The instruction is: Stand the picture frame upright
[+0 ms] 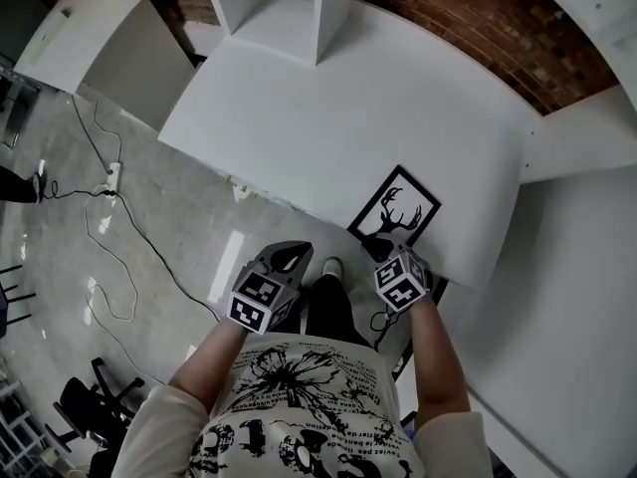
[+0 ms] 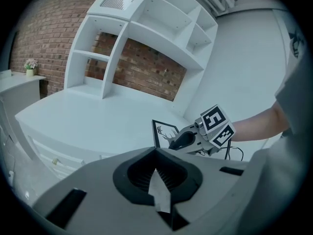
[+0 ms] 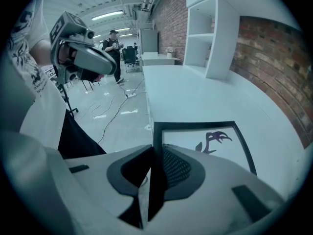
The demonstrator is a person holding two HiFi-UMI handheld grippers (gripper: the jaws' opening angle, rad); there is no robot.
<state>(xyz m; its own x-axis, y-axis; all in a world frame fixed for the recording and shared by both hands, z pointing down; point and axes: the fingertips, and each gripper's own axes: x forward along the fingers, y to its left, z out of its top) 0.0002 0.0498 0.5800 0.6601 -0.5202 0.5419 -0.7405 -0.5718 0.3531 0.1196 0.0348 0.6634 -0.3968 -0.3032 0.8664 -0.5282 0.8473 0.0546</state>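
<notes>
The picture frame lies at the near edge of the white tabletop. The right hand-held gripper pinches the frame's near rim between narrow jaws. The left hand-held gripper, closed and empty, hangs off the tabletop's edge, apart from the frame.

White surface runs along a brick wall, with a second white surface butting in at the right. White open shelf unit stands on it at the wall side. Separate white cabinet off to the left, small flower pot on top. Floor is glossy grey, with loose cables and a power strip on it. Black chair near the lower left. A person stands far down the room under ceiling strip lights.
</notes>
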